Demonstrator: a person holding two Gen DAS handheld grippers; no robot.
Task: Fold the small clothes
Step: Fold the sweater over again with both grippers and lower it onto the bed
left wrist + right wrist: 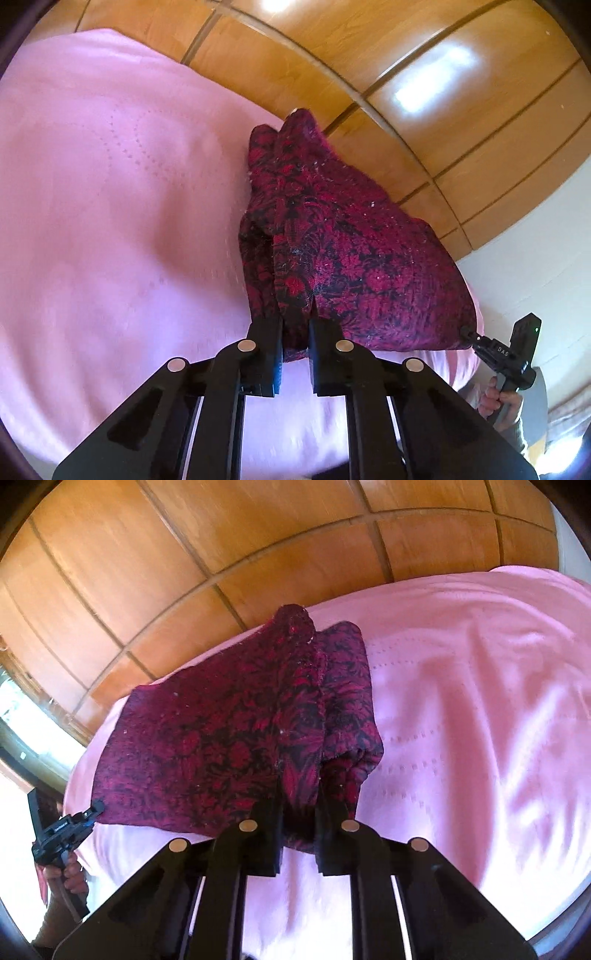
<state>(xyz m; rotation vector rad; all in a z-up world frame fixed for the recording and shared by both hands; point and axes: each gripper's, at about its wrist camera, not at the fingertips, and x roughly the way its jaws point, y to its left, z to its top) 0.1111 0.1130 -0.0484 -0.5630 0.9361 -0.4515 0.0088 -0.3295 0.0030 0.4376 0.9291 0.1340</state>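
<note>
A small dark red garment with a black floral pattern (pixel 332 243) hangs stretched between my two grippers above a pink bedsheet (pixel 110 206). My left gripper (pixel 295 328) is shut on one bunched corner of it. My right gripper (pixel 299 808) is shut on the other corner; the garment (pixel 221 738) spreads to the left in that view. The right gripper also shows at the right edge of the left wrist view (pixel 469 334), pinching the cloth's corner. The left gripper shows at the left edge of the right wrist view (pixel 98 808), also on the cloth.
A wooden panelled wardrobe (pixel 424 92) stands behind the bed and also shows in the right wrist view (pixel 184 546). A white wall (pixel 546 258) is at the right. The pink sheet (pixel 480 701) covers the bed on both sides of the garment.
</note>
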